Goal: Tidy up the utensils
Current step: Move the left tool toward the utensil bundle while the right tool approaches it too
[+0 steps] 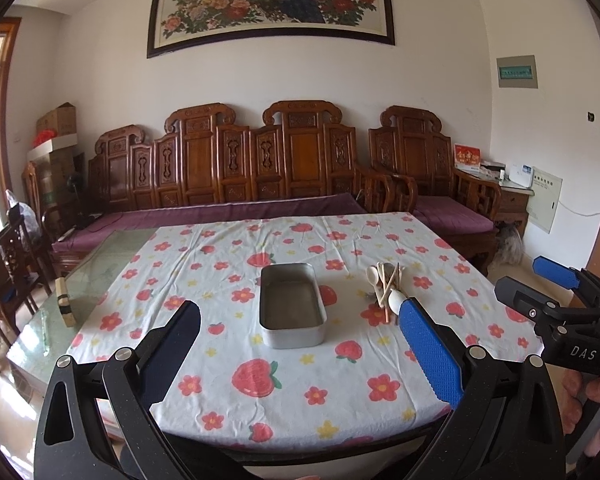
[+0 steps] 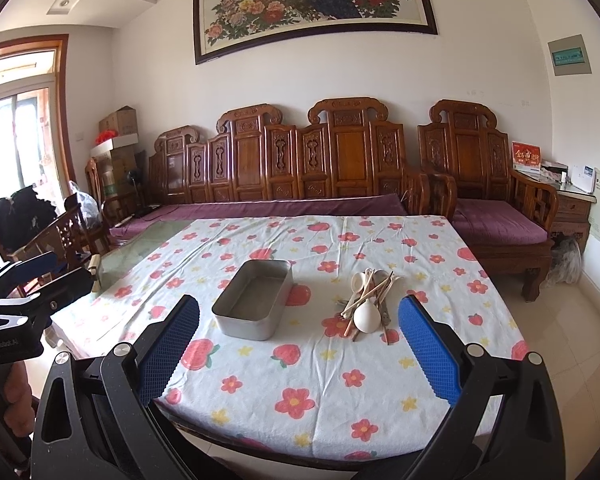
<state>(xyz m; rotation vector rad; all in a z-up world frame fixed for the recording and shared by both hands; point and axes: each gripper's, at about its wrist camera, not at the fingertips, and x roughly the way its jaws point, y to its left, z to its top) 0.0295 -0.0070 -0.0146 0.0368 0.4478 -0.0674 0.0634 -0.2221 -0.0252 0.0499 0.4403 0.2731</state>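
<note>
Both jaws wide, empty; ahead, tangled spoons and chopsticks (image 2: 370, 300) beside metal tin (image 2: 252, 300): could snag and scatter.

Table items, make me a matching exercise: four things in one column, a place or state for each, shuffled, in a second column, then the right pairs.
Things:
1. metal tin
2. pile of utensils
3. tablecloth
4. left gripper

Places or states:
A. jaws wide open, holding nothing
B. spread over the table, printed with flowers and strawberries
C. empty, standing left of the pile
D. heaped on the cloth, right of the tin

Pairs: 1-C, 2-D, 3-B, 4-A
</note>
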